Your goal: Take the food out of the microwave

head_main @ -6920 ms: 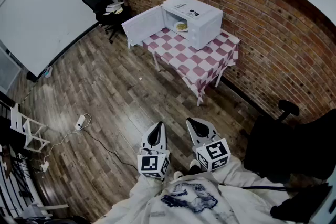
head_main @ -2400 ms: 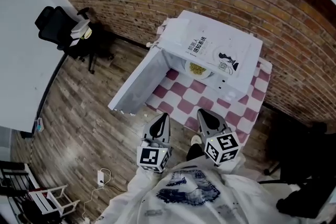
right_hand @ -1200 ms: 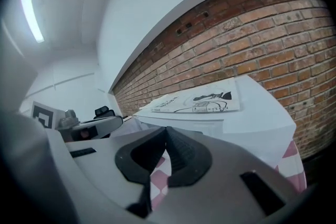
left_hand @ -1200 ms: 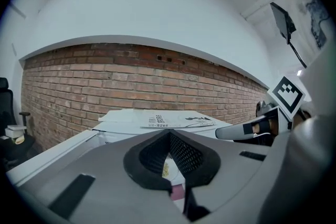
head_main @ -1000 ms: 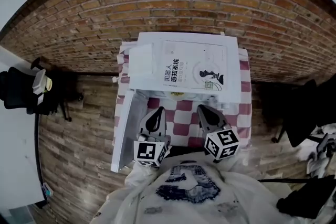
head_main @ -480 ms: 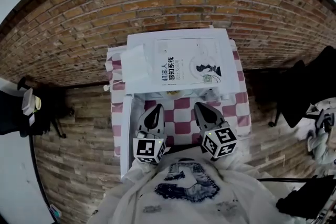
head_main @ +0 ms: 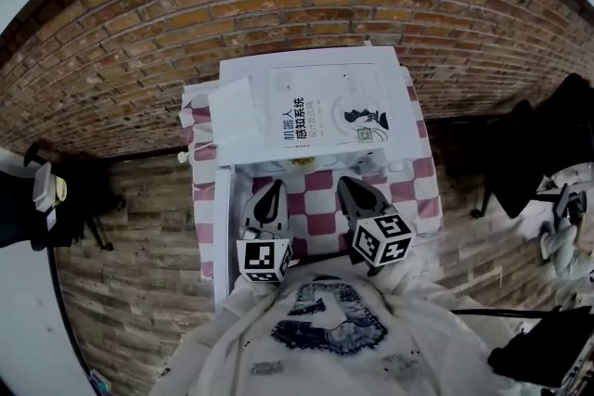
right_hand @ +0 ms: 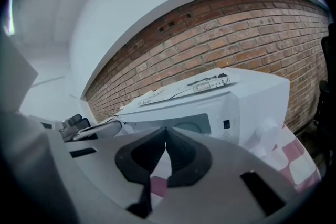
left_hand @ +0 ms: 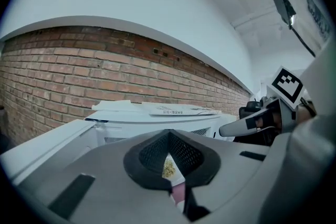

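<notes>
Side by side over the table's front edge, the left gripper and right gripper faced the microwave at the back edge, squared up, I'd say, for a two-sided reach. Both claws were pressed together, empty. The door stood swung out along the left edge, leaving the mouth clear. The food sat inside the microwave, untouched, glimpsed past the left jaws.
</notes>
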Motion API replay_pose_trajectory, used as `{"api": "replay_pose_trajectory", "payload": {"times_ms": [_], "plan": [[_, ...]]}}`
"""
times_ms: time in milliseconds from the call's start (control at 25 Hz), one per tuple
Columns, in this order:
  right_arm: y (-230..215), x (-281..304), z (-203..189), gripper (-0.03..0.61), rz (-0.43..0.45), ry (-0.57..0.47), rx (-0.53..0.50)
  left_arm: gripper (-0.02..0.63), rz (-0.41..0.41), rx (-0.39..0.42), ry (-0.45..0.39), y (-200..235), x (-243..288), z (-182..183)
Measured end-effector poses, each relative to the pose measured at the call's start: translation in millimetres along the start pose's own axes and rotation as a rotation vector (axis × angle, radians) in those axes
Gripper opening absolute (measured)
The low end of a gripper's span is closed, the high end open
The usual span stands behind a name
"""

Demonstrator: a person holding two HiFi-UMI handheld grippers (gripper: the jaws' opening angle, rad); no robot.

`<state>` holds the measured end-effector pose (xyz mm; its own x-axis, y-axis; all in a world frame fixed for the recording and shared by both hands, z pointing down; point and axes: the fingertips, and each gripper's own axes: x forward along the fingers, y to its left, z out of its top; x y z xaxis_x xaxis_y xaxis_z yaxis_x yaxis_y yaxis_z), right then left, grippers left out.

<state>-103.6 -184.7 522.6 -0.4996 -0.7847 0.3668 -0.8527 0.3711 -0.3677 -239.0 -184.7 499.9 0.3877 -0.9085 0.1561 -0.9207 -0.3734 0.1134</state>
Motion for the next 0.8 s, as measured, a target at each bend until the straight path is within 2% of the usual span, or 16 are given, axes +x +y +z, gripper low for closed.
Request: {"api": "replay_pose_trajectory", "payload": {"times_ms": [240, 800], "plan": [[-10, 15, -15, 0.015, -0.011, 0.025, 0.013, 0.006, 0.021, 0.001, 0.027, 6, 3, -19], [-30, 52, -53, 0.022, 0.026, 0.095, 0.201, 0.006, 0.061, -0.022, 0.065, 15, 9, -45]]}}
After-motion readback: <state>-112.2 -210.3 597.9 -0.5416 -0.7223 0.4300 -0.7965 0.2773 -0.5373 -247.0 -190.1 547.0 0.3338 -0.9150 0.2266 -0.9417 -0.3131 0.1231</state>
